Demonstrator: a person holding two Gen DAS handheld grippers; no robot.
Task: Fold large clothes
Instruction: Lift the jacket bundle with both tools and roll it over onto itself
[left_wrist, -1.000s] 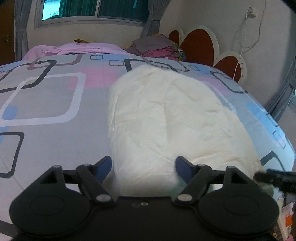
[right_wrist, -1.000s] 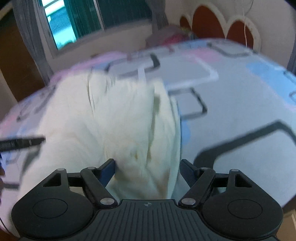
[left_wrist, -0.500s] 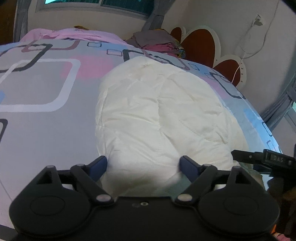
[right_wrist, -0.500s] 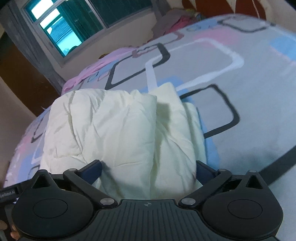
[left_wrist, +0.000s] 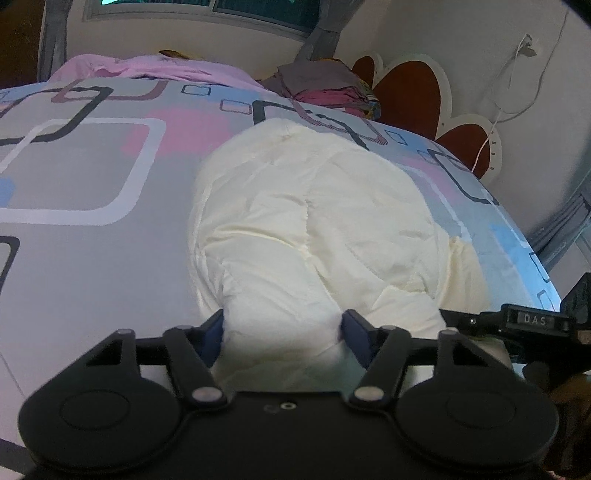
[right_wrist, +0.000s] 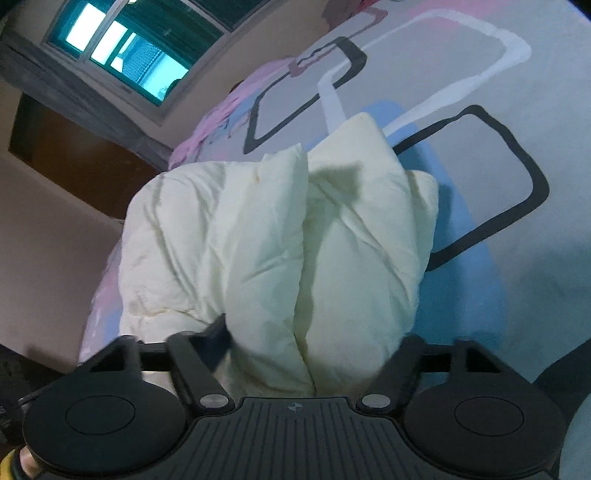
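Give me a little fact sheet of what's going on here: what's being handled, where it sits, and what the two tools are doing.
item: cream padded garment, bunched in thick folds
surface: bed with patterned sheet
left hand-held gripper: jaws closing, near edge of the garment between them
right hand-held gripper: jaws closing, two thick folds between them
background: pile of clothes at the far side, by the headboard

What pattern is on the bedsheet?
The bedsheet is grey with rounded squares outlined in white, black, pink and blue; clearest in the left wrist view.
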